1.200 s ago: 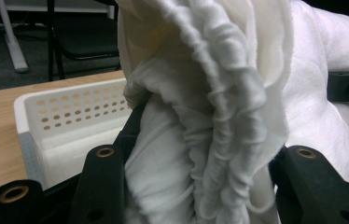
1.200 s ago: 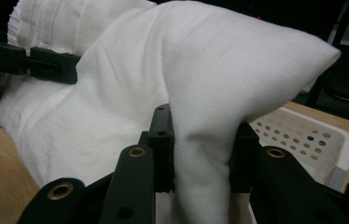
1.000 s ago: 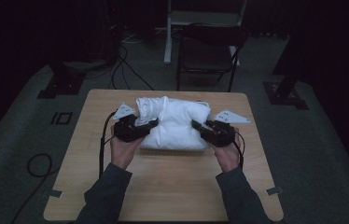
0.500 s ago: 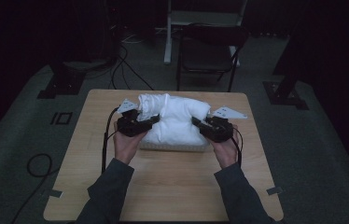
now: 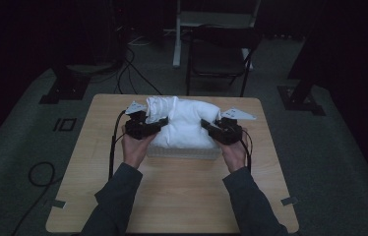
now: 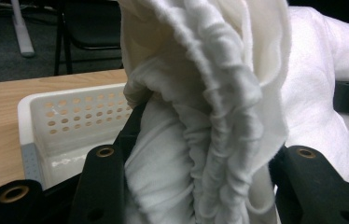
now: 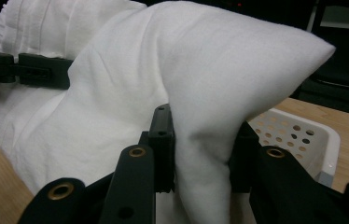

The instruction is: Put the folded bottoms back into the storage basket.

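Observation:
A bulky white pillow (image 5: 184, 120) in its cover lies in a white perforated basket (image 5: 184, 152) at the middle of the wooden table. My left gripper (image 5: 155, 123) is shut on the gathered, ruffled end of the pillow (image 6: 210, 140) at its left side. My right gripper (image 5: 209, 125) is shut on a plump corner of the pillow (image 7: 200, 154) at its right side. In the left gripper view the basket wall (image 6: 70, 121) stands just behind the jaws. The basket corner (image 7: 303, 140) shows beyond the jaws in the right gripper view.
The wooden table (image 5: 172, 196) has bare board in front of the basket toward the person. A dark folding chair (image 5: 219, 56) stands beyond the far edge. Cables (image 5: 39, 174) lie on the grey floor at the left.
Both hands have carried the pillow a little toward the far side and down, and it now rests lower in the basket.

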Tool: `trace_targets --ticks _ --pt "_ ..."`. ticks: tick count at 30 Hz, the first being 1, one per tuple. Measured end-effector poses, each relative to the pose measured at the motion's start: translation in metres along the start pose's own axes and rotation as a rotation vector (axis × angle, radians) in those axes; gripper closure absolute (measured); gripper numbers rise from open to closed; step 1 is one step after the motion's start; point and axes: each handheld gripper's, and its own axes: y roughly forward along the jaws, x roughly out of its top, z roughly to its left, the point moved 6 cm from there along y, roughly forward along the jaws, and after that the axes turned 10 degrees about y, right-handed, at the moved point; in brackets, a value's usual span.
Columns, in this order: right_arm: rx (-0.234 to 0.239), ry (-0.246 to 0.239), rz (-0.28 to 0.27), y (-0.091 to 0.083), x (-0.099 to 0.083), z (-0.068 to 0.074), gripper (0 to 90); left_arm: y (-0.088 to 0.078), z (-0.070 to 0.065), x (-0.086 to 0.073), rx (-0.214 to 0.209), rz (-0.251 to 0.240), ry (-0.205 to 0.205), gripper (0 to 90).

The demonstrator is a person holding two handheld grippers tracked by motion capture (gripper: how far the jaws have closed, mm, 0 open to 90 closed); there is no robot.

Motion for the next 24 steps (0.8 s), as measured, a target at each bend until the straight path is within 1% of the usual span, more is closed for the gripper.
trace_targets --ticks 4,6,10,12,16,22,24 --pt "-0.01 0.008 0.003 0.003 0.001 -0.004 70.0 0.004 0.001 0.001 0.006 0.006 -0.001 52.0" --pt "-0.015 0.007 0.004 0.004 0.002 -0.005 70.0 0.006 0.001 0.002 0.004 0.005 -0.013 52.0" --pt "-0.041 -0.007 0.003 0.007 0.004 -0.006 70.0 0.01 0.003 0.002 0.008 0.002 -0.031 52.0" --pt "-0.045 -0.004 0.002 0.008 0.005 -0.007 70.0 0.012 0.004 0.002 0.008 0.001 -0.041 52.0" --pt "-0.05 0.001 0.006 0.012 0.006 -0.01 70.0 0.016 0.006 0.001 0.01 0.003 -0.049 52.1" --pt "-0.061 0.003 0.024 0.019 0.006 -0.014 70.1 0.023 0.011 -0.002 0.013 0.014 -0.068 52.1" --pt "-0.065 0.005 0.028 0.021 0.005 -0.016 70.1 0.026 0.012 -0.002 0.011 0.029 -0.071 52.0"
